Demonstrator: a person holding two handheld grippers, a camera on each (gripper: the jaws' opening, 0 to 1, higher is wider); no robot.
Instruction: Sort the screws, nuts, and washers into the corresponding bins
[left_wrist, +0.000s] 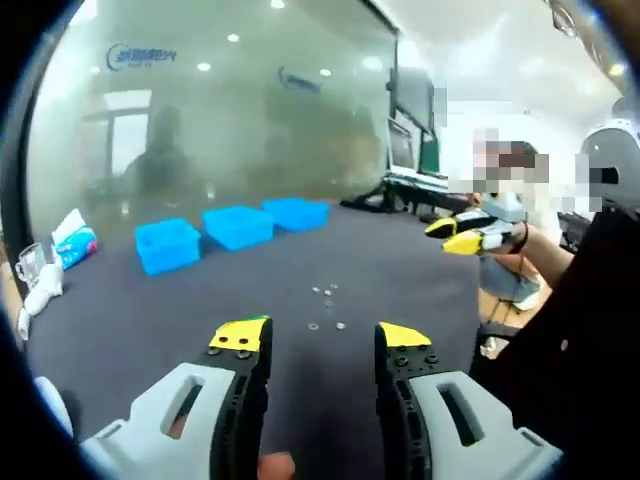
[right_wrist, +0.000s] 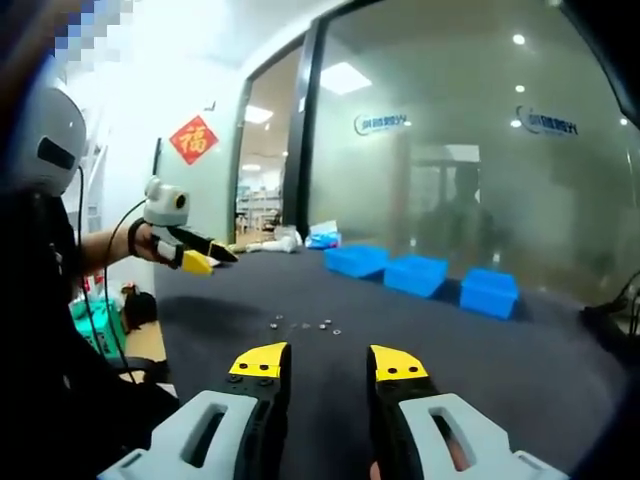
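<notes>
In the left gripper view the left gripper rises from the bottom edge with its jaws apart and empty, the small metal parts scattered on the dark table just above it at frame centre, and three blue bins in a row left of centre. The right gripper shows at the right. In the right gripper view the right gripper has its jaws apart with nothing between them, the parts lie at centre, the bins sit right of centre, and the left gripper shows at the left.
</notes>
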